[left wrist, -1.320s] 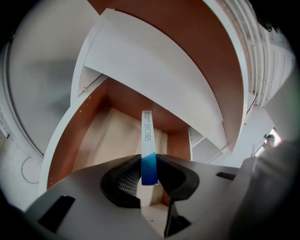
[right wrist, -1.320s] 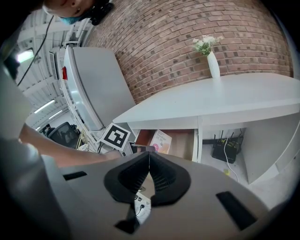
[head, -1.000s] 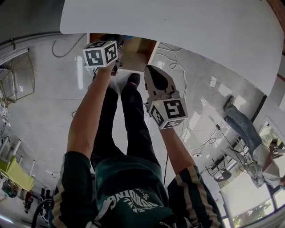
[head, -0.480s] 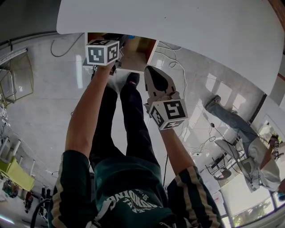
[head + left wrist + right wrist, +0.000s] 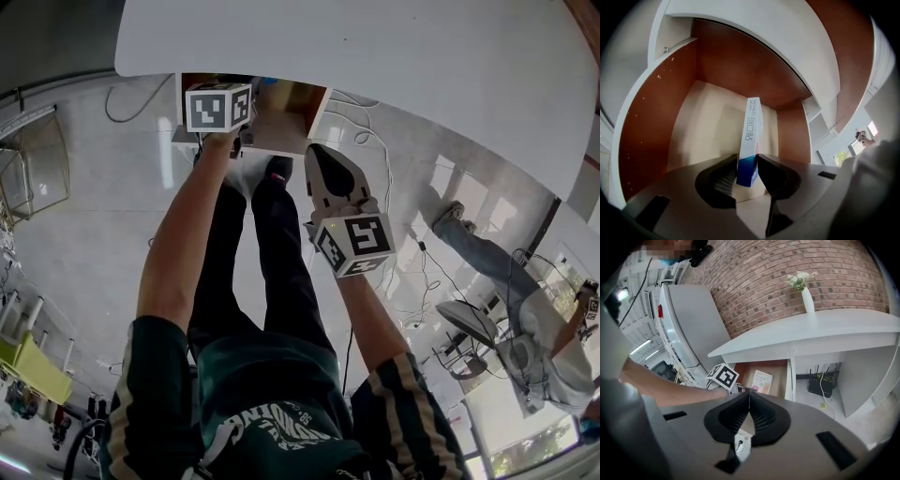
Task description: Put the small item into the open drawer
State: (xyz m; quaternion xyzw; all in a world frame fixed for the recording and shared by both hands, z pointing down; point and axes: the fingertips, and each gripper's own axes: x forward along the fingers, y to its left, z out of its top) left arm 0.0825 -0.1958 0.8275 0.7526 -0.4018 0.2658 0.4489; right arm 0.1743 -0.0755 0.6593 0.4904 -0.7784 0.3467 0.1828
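**Slim box inside the open drawer, left grip loosened**

The left gripper (image 5: 748,161) is reached into the open drawer (image 5: 656,117) under the white counter (image 5: 375,56). A slim white-and-blue box (image 5: 751,136) is stood on its narrow edge between the jaws. Its far end is pointed at the drawer's back wall, nearer the right wall than the left. The jaws have just been opening, and the pads are seen close beside both faces of the box, released rather than clamped. Whether the box is rested on the drawer floor cannot be told. The right gripper (image 5: 749,392) is held outside the drawer, near its front edge, jaws pressed together on nothing.
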